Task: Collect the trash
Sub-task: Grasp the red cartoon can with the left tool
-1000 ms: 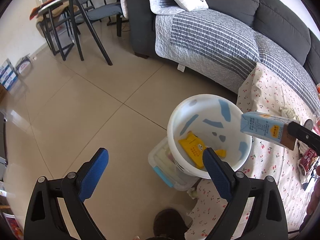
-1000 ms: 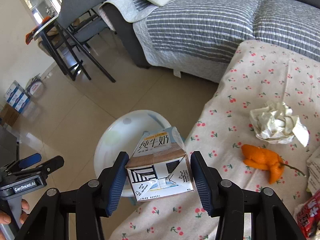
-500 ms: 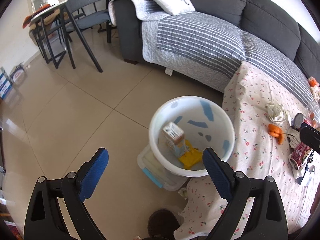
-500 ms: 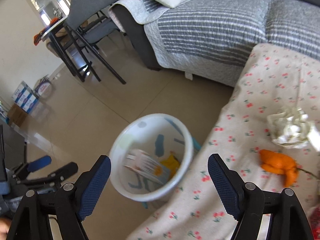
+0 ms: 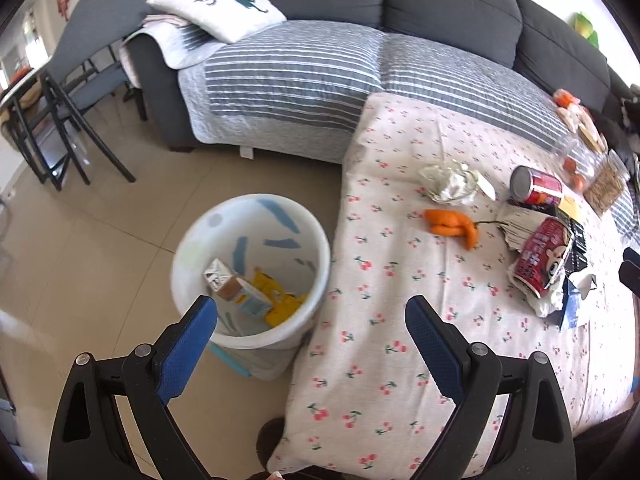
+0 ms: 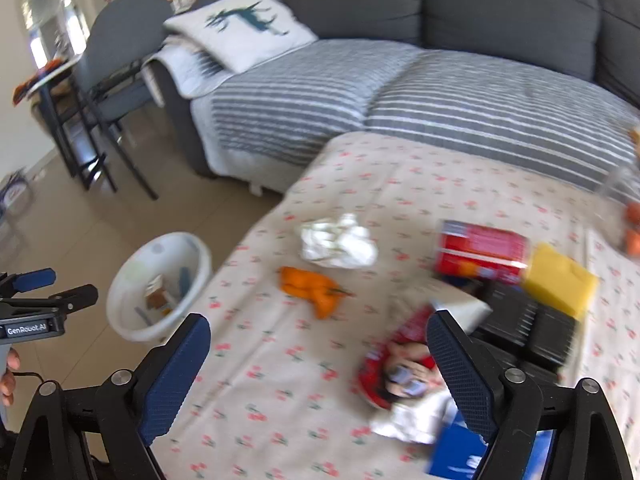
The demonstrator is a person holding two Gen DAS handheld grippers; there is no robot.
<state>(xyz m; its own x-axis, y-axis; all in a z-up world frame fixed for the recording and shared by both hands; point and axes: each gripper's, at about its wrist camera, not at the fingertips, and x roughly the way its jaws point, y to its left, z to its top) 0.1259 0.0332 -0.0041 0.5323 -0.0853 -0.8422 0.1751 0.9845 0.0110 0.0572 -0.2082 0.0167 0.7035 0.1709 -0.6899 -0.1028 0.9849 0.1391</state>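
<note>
A white bin stands on the floor beside the cloth-covered table. In the bin lie a milk carton and a yellow packet. On the table are crumpled paper, orange peel, a red can and a red snack wrapper. My left gripper hangs open and empty over the bin's edge. My right gripper is over the table, jaws opening wide with nothing between them. Just beyond its fingers lie the peel, the paper and the wrapper.
A grey sofa with a striped cover and a white pillow runs behind the table. Dark chairs stand at the far left. A clear plastic box sits under the bin. A yellow block and black items lie at the table's right.
The milk carton left my right gripper and dropped into the bin. The right jaws spread wide, and both grippers swung right, from the bin towards the table.
</note>
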